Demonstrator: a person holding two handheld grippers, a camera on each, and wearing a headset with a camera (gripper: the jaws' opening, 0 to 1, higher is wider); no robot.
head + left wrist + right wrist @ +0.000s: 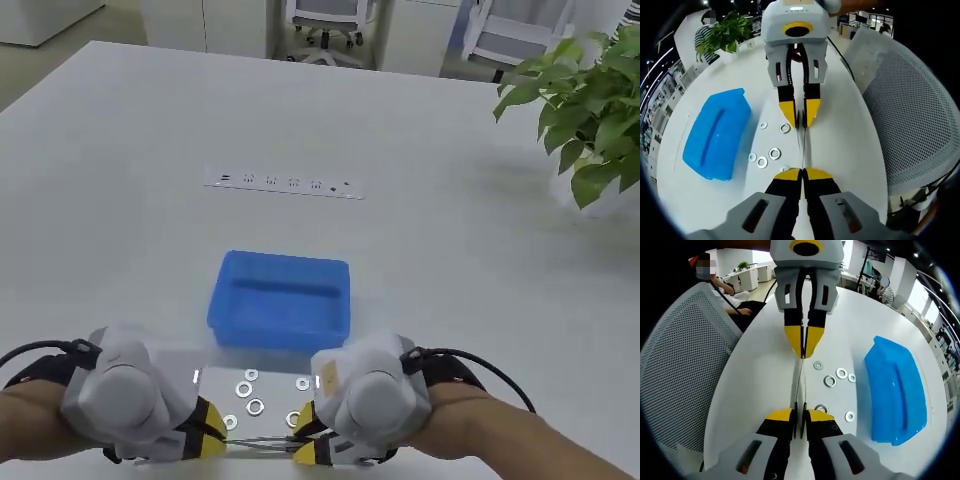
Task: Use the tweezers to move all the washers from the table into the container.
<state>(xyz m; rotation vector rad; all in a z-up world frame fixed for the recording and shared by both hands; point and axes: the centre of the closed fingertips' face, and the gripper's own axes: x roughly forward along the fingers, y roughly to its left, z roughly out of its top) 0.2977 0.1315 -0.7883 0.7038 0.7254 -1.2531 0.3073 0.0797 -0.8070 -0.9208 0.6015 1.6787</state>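
Left hand-held gripper (221,436) and right hand-held gripper (304,446) both clench one tweezers (262,441); six washers (255,406) lie beside one blue container (276,330).

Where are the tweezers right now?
In the head view the tweezers stretch between the left gripper and right gripper, each shut on one end, just nearer the person than the washers and the blue container.
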